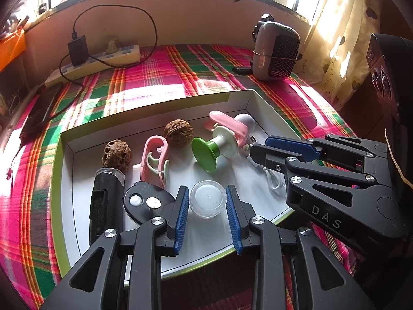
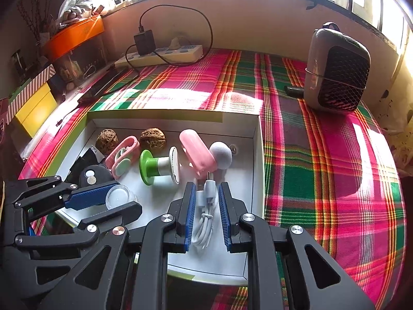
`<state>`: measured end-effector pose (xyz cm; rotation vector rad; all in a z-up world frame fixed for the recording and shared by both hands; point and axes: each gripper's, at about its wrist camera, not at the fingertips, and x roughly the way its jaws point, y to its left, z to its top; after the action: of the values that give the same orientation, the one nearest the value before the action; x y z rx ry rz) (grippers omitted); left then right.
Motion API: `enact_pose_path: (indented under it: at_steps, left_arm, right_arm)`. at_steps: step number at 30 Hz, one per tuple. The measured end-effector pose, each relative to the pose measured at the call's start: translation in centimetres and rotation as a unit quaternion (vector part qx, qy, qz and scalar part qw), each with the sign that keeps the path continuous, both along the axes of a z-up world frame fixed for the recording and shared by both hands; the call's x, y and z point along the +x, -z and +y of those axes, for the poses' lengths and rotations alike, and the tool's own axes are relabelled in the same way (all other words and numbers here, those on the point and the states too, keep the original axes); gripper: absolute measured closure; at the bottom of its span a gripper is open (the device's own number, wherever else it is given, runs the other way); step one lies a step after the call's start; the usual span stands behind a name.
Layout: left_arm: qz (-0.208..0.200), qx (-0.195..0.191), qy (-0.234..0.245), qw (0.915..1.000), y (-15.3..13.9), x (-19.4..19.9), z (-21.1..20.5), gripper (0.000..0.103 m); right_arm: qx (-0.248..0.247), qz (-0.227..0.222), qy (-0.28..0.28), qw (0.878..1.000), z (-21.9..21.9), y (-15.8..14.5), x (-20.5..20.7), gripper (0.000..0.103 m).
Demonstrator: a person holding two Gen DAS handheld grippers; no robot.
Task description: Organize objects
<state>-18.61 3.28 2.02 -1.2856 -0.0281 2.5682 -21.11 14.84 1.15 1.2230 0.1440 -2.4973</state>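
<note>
A white shallow box (image 1: 77,232) (image 2: 254,180) on the plaid cloth holds two walnuts (image 1: 178,132), a pink clip (image 1: 155,160), a green and white spool (image 1: 214,148), a pink case (image 2: 197,151), a black device (image 1: 105,201) and a black key fob (image 1: 145,201). My left gripper (image 1: 206,196) is open, its blue pads either side of a small clear round jar (image 1: 206,198), with small gaps. My right gripper (image 2: 205,193) is open around a coiled white cable (image 2: 205,219), not touching it. Each gripper shows in the other's view.
A grey mesh-front speaker (image 2: 335,73) stands at the back right of the cloth. A power strip with a black charger (image 2: 160,51) lies at the back by the wall. A dark flat device (image 1: 38,113) lies at the left. Boxes are stacked at far left (image 2: 33,103).
</note>
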Motion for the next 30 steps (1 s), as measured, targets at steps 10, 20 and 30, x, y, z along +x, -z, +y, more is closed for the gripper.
enact_pose_path:
  at_steps: [10,20,30]
  left_arm:
    - [0.031,-0.001,-0.014,0.9994,-1.9,2.7,-0.3,0.076]
    - [0.055,-0.023,-0.057,0.9966,-2.7,5.7,-1.6,0.076]
    - [0.052,-0.041,-0.08,0.9947,-2.1,8.9,-2.6,0.076]
  right_arm:
    - [-0.019,0.022,0.004,1.0,0.2,-1.6,2.6,0.067]
    - [-0.021,0.037,0.021,0.999,0.4,-2.4,5.8,0.067]
    - [0.003,0.04,0.036,0.999,0.1,-2.0,9.0,0.051]
